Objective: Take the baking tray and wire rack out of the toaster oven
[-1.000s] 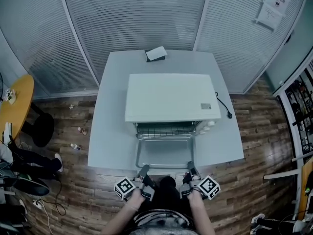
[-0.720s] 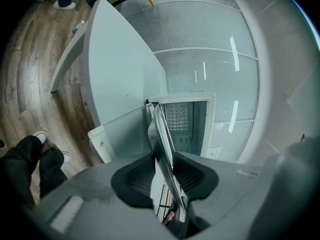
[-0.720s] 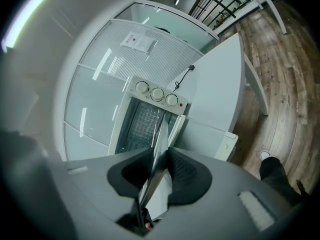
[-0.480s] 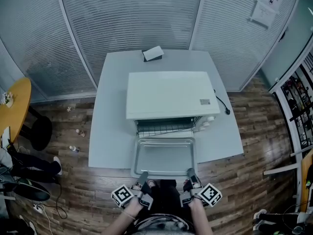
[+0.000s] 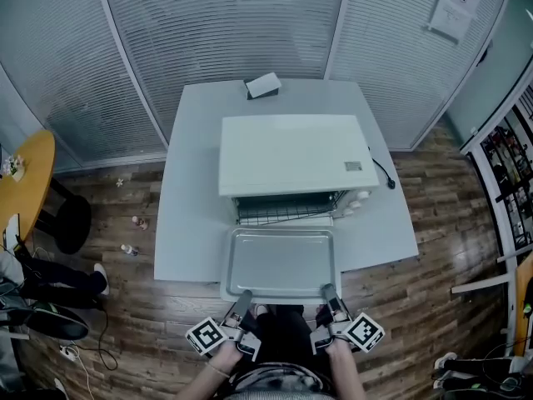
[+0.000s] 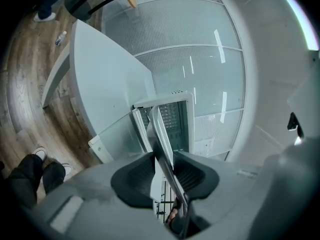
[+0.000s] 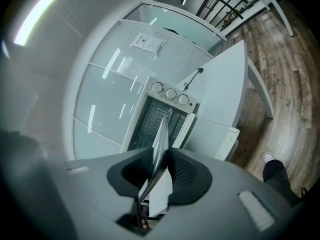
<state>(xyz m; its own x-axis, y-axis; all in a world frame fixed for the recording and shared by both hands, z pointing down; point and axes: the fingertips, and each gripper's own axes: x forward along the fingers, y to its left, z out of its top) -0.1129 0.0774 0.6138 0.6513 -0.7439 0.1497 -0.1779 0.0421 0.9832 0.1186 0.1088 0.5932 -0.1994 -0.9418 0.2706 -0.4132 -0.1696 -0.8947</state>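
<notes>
The grey baking tray (image 5: pixel 283 261) hangs level in front of the white toaster oven (image 5: pixel 287 152), almost wholly outside its mouth. My left gripper (image 5: pixel 243 298) grips the tray's near rim at the left corner. Its jaws are opening slightly, with the rim (image 6: pixel 162 134) still pressed between the pads. My right gripper (image 5: pixel 330 294) is shut on the same rim at the right corner, the tray edge (image 7: pixel 161 139) running between its pads. The wire rack (image 5: pixel 283 215) stays inside the oven cavity.
The oven stands on a pale table (image 5: pixel 191 182) with its glass door (image 6: pixel 115 134) folded down under the tray. A small box (image 5: pixel 263 85) lies at the table's back edge. A black cord (image 5: pixel 381 173) trails off the oven's right side. A yellow round table (image 5: pixel 25 182) is far left.
The tray has slid out of the oven towards me and risen a little, and both grippers have drawn back with it.
</notes>
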